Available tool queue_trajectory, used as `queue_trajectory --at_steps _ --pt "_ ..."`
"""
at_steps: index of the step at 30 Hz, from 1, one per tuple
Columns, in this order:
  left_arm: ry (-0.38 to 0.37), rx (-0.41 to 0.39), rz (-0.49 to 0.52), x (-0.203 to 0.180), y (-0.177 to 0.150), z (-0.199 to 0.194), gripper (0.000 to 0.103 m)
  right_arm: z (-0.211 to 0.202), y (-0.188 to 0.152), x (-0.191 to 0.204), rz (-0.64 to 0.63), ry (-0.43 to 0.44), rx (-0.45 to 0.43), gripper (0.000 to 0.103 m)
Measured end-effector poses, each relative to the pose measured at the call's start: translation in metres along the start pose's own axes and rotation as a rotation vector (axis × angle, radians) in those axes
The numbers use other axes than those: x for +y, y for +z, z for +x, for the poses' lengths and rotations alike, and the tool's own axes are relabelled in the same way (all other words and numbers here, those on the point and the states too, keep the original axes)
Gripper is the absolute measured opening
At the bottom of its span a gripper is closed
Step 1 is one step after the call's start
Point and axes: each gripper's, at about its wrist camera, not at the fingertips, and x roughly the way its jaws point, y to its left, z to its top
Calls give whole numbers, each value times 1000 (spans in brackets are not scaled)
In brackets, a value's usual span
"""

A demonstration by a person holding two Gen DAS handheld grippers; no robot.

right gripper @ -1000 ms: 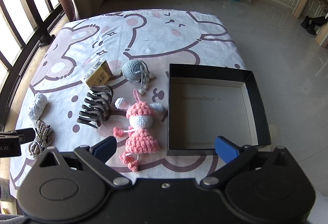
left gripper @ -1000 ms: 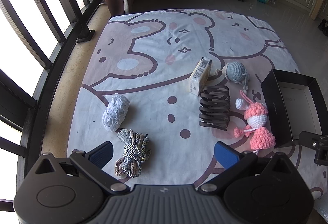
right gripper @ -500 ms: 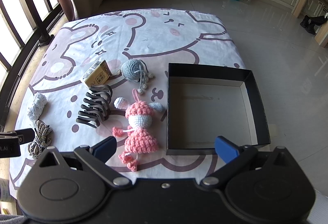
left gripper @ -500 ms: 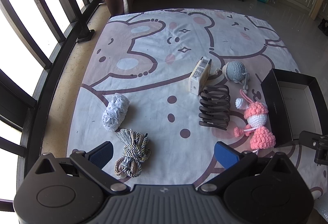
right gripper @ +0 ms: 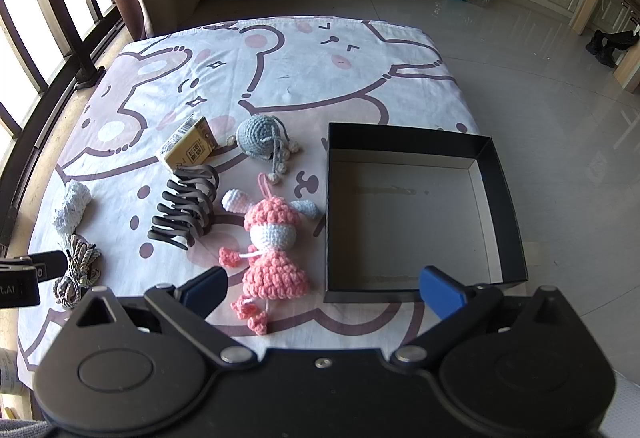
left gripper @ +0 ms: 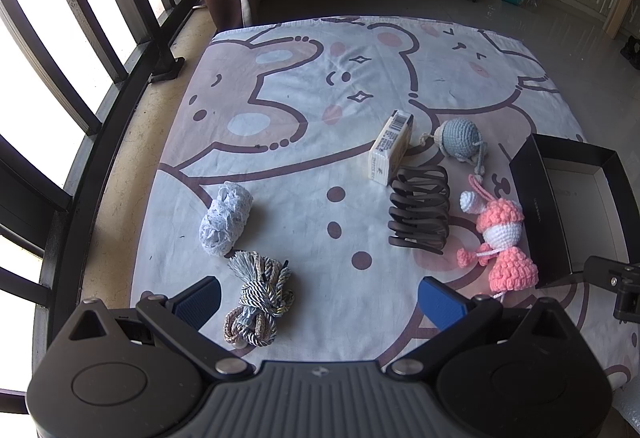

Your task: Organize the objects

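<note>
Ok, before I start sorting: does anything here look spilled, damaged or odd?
Nothing stands out. The black box sits empty and upright on the sheet; the pink crochet doll, grey crochet toy, hair claw, small carton, cord bundle and white lace roll lie loose, intact.

Cartoon-print sheet under toys, box

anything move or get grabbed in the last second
Nothing visibly changed. Both grippers, left and right, stay open and empty above the near edge of the cloth. The pink doll, hair claw, cord bundle and empty black box lie where they were.
</note>
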Motion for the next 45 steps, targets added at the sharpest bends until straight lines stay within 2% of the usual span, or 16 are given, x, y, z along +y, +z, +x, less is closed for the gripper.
queue_trajectory --at_steps 18,19,45 --pt "-10 0 15 0 0 0 103 0 0 0 38 -25 -5 103" --pt "-11 0 16 0 0 0 103 0 0 0 201 -124 -31 103" --pt "-28 -3 46 1 -1 0 103 0 -1 0 353 -220 -59 103"
